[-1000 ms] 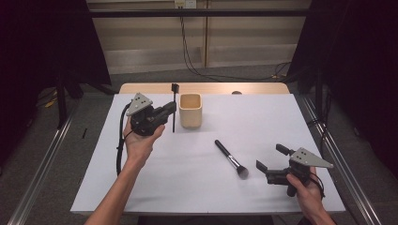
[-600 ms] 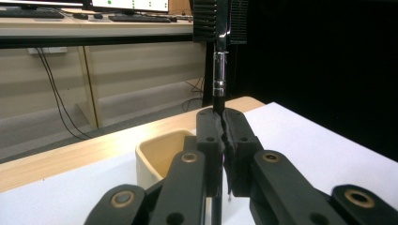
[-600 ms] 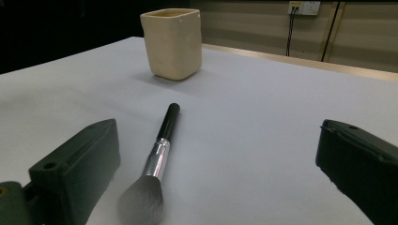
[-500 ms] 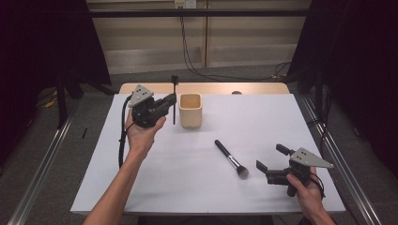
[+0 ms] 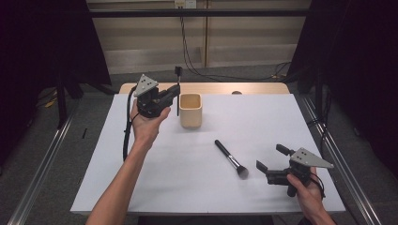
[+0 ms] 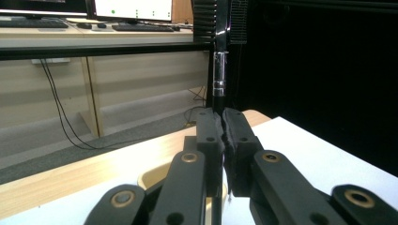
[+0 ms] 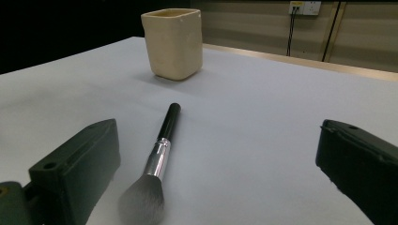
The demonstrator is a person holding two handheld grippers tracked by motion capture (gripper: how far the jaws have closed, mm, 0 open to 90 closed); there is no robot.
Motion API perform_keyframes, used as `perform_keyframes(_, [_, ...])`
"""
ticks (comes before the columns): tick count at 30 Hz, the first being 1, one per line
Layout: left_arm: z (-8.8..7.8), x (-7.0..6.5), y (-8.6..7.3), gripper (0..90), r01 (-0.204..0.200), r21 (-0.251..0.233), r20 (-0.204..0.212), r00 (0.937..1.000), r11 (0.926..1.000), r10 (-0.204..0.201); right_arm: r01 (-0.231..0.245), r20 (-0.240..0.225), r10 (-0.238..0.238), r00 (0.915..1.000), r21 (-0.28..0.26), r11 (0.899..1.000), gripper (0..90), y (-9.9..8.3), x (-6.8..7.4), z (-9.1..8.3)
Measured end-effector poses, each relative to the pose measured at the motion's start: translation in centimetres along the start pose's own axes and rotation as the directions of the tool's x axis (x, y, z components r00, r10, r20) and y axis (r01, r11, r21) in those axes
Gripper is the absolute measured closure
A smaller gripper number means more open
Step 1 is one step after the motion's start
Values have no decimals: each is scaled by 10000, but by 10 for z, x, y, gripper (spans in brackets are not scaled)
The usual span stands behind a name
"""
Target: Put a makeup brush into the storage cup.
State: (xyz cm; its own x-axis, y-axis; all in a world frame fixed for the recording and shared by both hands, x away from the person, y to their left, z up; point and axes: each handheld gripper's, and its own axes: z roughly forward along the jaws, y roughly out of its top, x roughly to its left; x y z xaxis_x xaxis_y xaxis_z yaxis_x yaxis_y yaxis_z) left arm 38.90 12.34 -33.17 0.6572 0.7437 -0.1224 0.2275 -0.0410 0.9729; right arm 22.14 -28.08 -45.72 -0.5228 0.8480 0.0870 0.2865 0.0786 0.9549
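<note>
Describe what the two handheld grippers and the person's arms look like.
Both are black. The left gripper and right gripper each carry a grey three-cornered plate on top, dotted with small holes. The linkage arms behind the blocky black jaws have brass-coloured pivot rings. A black cable loops down from the left gripper. The forearms are bare, with no sleeves or gloves in sight.

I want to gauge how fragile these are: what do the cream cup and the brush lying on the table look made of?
The cream cup looks like glazed ceramic: thick rounded rim, smooth faint sheen, though plastic is possible. The brush lying on the table has a glossy black handle, plastic or lacquered wood, a shiny silver metal-looking ferrule and soft dark bristles.
</note>
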Motion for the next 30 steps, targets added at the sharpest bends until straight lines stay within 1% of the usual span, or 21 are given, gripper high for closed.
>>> perform_keyframes(1, [3,-1,0,862,72,-20,-20,10000,10000,-72,33,21,-33,10000,17,10000,0,0,0,0])
perform_keyframes(4, [5,-1,1,862,-21,23,-26,10000,10000,21,45,8,-45,10000,21,10000,0,0,0,0])
perform_keyframes(6, [9,0,1,862,3,-19,-68,10000,10000,-3,23,8,-23,10000,16,10000,0,0,0,0])
perform_keyframes(9, [16,2,1,862,129,-132,-95,9999,9998,-130,-19,13,19,10000,-2,10000,0,0,0,0])
perform_keyframes(13, [21,3,1,862,103,-118,-208,9997,9999,-105,-35,1,35,10000,16,10000,0,0,0,0])
perform_keyframes(14, [22,4,1,862,73,-120,-228,9997,9999,-75,25,-17,-25,10000,41,10000,0,0,-1,0])
perform_keyframes(15, [25,4,1,862,197,-117,-224,9995,9997,-200,-19,-20,20,10000,34,10000,0,0,-1,0])
perform_keyframes(20, [31,6,2,862,101,-90,-180,9998,9999,-103,-19,-13,19,10000,15,10000,0,0,0,0])
perform_keyframes(21, [33,6,2,862,214,-122,-188,9996,9997,-216,-16,-5,16,10000,16,10000,0,0,0,0])
perform_keyframes(25, [43,8,4,862,18,-75,-194,9998,10000,-19,-26,-11,26,10000,13,10000,0,0,-1,-1])
perform_keyframes(30, [49,9,3,862,129,-40,-213,9997,9999,-130,-16,24,16,10000,29,10000,0,0,-1,-1])
